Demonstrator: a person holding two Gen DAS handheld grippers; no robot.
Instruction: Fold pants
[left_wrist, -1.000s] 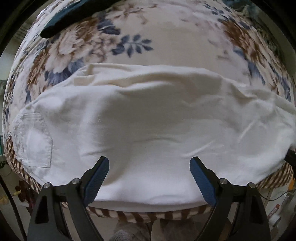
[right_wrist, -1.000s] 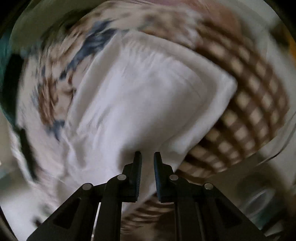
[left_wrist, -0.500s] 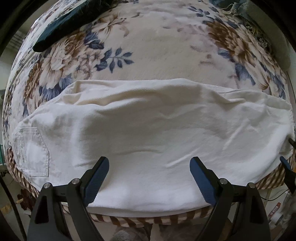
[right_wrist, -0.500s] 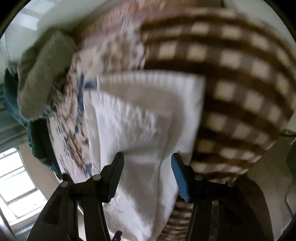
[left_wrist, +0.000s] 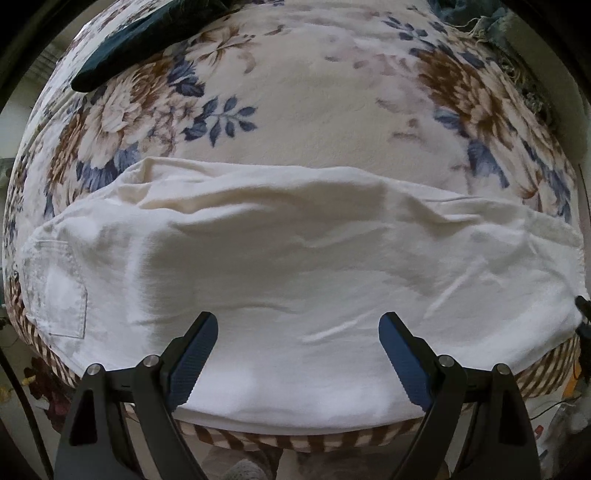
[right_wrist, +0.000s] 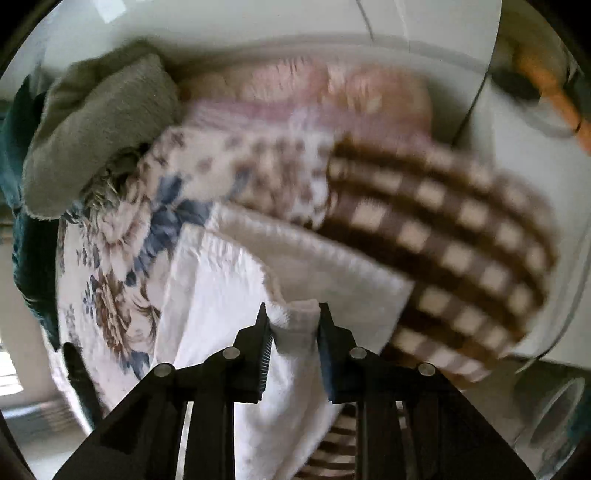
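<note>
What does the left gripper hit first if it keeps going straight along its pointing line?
Probably the white pants, spread flat on the floral blanket. The left gripper hangs over them, jaws wide and empty; how high it hangs is unclear.

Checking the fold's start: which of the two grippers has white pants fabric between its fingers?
The right gripper: a bunched edge of the white pants sits between its just-closing fingers. The left gripper hangs wide open above the cloth.
</note>
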